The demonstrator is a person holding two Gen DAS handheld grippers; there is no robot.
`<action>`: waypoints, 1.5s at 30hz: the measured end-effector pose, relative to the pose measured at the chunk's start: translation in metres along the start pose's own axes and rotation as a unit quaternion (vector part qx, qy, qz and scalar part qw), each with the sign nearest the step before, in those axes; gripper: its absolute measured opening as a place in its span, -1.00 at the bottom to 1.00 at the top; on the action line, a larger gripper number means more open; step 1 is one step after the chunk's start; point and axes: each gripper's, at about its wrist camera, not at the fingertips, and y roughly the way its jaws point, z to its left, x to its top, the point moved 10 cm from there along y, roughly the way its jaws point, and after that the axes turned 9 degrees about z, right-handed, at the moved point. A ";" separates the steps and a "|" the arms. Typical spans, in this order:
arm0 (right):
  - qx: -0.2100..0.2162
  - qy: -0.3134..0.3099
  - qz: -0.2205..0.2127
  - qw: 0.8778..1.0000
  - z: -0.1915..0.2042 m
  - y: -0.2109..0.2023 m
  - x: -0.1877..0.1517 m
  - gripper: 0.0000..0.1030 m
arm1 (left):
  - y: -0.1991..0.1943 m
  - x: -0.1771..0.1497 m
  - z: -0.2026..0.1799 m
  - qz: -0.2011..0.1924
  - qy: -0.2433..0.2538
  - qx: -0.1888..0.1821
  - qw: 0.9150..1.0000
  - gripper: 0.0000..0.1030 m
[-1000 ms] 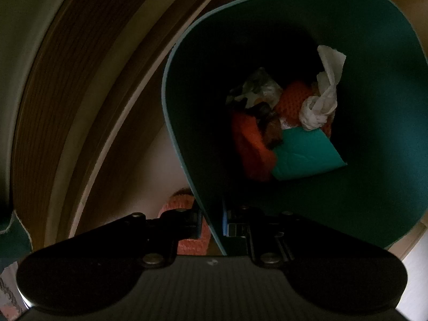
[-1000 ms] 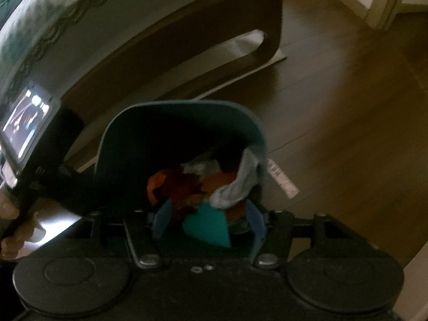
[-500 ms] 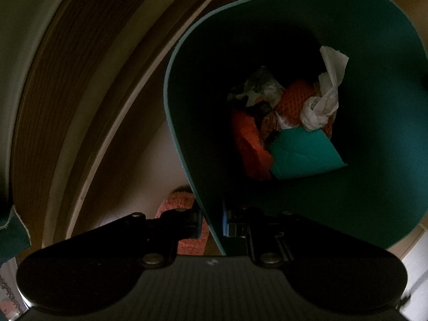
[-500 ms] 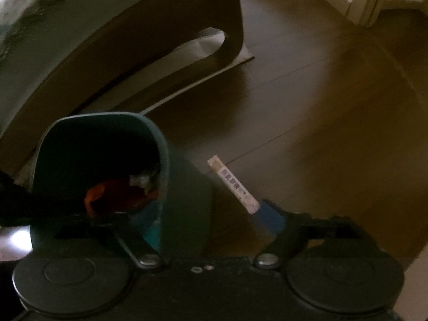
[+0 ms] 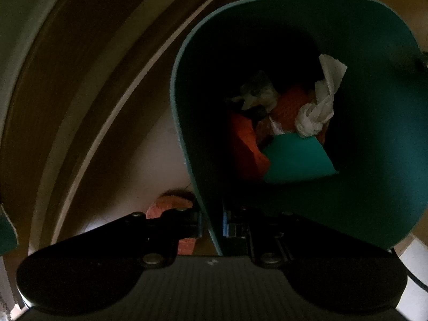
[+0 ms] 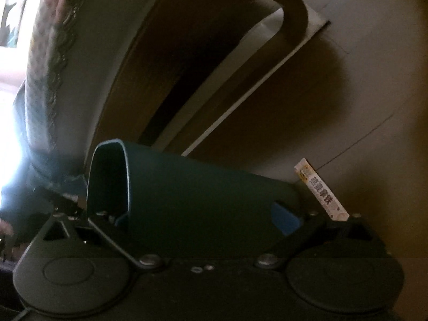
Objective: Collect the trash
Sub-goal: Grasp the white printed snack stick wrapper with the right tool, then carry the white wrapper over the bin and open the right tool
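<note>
My left gripper is shut on the rim of the teal bin and holds it from above. Inside lie a crumpled white tissue, orange netting, a teal paper and a grey wrapper. My right gripper is low beside the bin, open wide, with the bin's outer wall showing between its blue pads. A white printed stick wrapper lies on the floor just past its right finger.
A wooden furniture base with a curved opening stands behind the bin on the wooden floor. A patterned cloth hangs at the left. A pink slipper shows under the left gripper.
The right gripper has left the bin's mouth, sunk to the floor beside the bin and spread its jaws wide. The stick wrapper is now close to it. The left gripper and bin have barely moved.
</note>
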 end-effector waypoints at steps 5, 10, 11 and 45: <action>0.020 0.002 -0.032 0.999 -0.005 -0.037 0.007 0.92 | 0.005 0.001 0.010 0.003 -0.014 0.007 1.000 -0.77; -0.099 0.020 -0.052 0.994 -0.041 -0.049 0.009 0.91 | 0.006 0.001 0.014 0.008 -0.019 0.010 1.000 -0.77; -0.137 0.015 -0.041 0.990 -0.049 -0.041 0.008 0.91 | 0.005 0.002 0.013 0.009 -0.020 0.011 1.000 -0.77; -0.389 0.022 0.026 0.921 -0.122 0.074 -0.054 -0.73 | 0.008 0.000 0.014 -0.013 -0.015 0.004 1.000 -0.77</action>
